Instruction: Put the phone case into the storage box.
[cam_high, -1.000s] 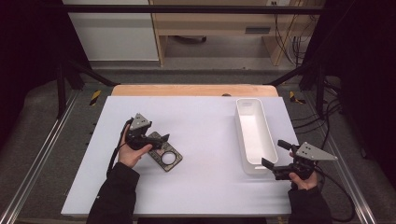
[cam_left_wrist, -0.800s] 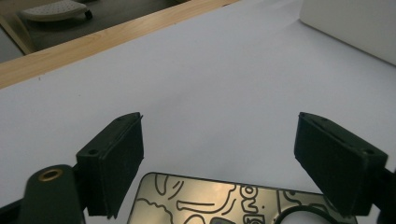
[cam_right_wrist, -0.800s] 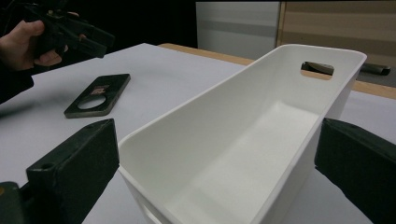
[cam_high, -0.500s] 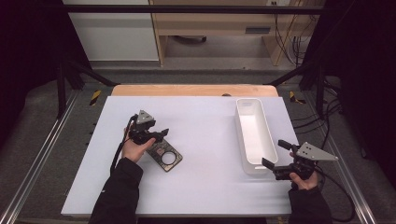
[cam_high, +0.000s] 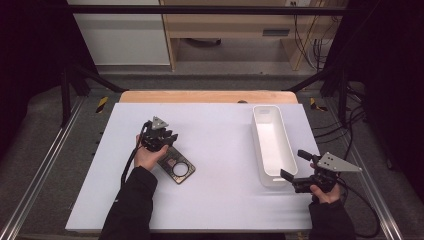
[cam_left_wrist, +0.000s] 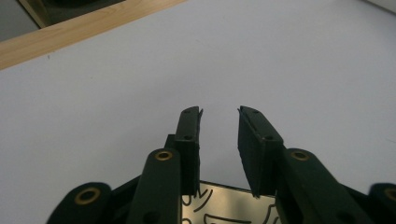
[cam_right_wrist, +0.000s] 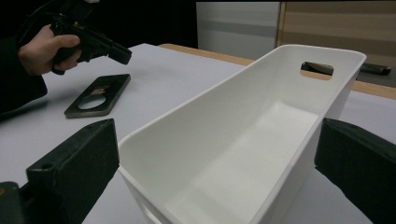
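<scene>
Left gripper (cam_high: 167, 140) closing, empty, shifted — one plate (cam_high: 175, 167), one bin (cam_high: 262, 116).

L gripper (cam_left_wrist: 219, 119) fingers closing, nothing between, over dark plate (cam_left_wrist: 229, 207).

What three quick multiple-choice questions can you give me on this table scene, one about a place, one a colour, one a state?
1. Where does the dark plate lie?
A. inside the bin
B. on the white table top beside the left hand
C. between the right gripper's jaws

2. What colour is the bin?
A. white
B. blue
C. black

3. What is in the bin?
A. the plate
B. a cable
C. nothing

Answers: 1 B, the high view shows it flat on the table by the left gripper. 2 A, its walls are plain white. 3 C, the right gripper view shows a bare floor.
</scene>
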